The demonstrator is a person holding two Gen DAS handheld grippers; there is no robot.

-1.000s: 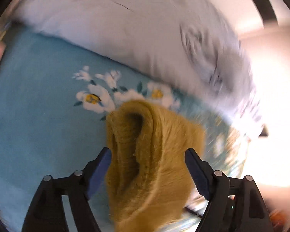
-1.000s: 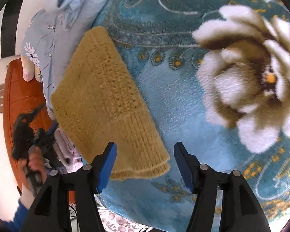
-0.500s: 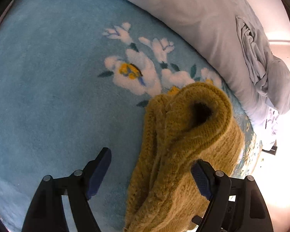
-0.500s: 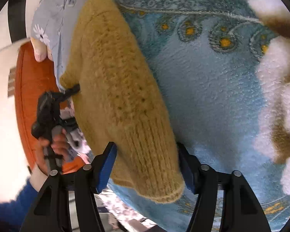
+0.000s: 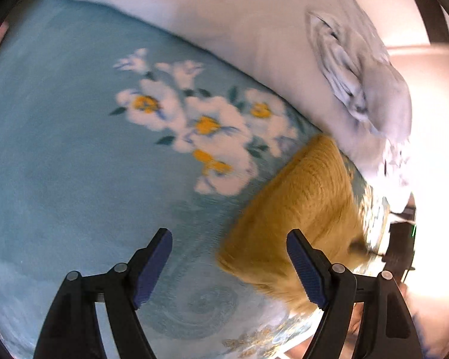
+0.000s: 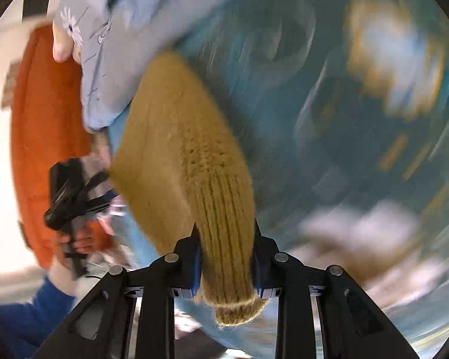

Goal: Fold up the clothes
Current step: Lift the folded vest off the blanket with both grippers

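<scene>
A folded mustard-yellow knit sweater (image 6: 179, 149) lies on a teal flowered blanket (image 6: 329, 119). My right gripper (image 6: 226, 239) is shut on its ribbed end, which sticks out toward the camera between the jaws. In the left wrist view the sweater (image 5: 299, 209) sits to the right, partly behind the right finger. My left gripper (image 5: 229, 264) is open and empty above the blanket (image 5: 60, 164), left of the sweater. It also shows in the right wrist view (image 6: 71, 194), held in a hand beside the sweater's left edge.
A pale blue-grey pillow (image 5: 254, 30) lies along the far side of the blanket, touching the sweater's far corner. It also shows in the right wrist view (image 6: 110, 45). An orange-red surface (image 6: 45, 119) lies beyond the bed edge at left.
My right gripper has closed on the sweater's ribbed end. My left gripper has let the sweater go and moved off to its left. The sweater now lies flatter.
</scene>
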